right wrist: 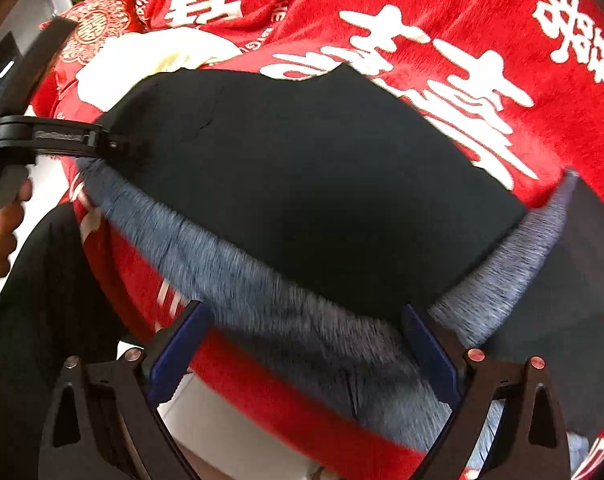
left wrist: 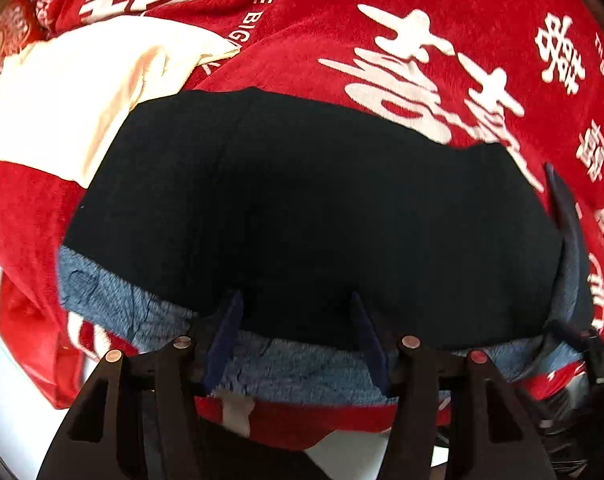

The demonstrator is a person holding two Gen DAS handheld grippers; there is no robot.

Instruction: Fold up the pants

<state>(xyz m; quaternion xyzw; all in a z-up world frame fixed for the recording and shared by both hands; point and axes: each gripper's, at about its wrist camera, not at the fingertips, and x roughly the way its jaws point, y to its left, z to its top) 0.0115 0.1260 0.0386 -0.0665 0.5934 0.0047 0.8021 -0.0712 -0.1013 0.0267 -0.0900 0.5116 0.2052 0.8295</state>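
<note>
The black pants (left wrist: 302,208) lie folded on a red blanket, with their grey fleecy lining (left wrist: 302,368) showing along the near edge. My left gripper (left wrist: 298,308) is open, its blue fingertips at the pants' near edge, over the lining. In the right wrist view the pants (right wrist: 321,184) fill the middle, with the grey lining (right wrist: 262,288) as a band in front and a turned-up corner at right. My right gripper (right wrist: 305,312) is open wide over that lining band. The left gripper (right wrist: 114,144) shows at the pants' left edge.
A red blanket with large white characters (left wrist: 421,72) covers the bed. A cream-white cloth (left wrist: 82,96) lies beyond the pants at the left. A red patterned pillow (right wrist: 98,28) sits at the far left. A hand (right wrist: 2,228) holds the left gripper's handle.
</note>
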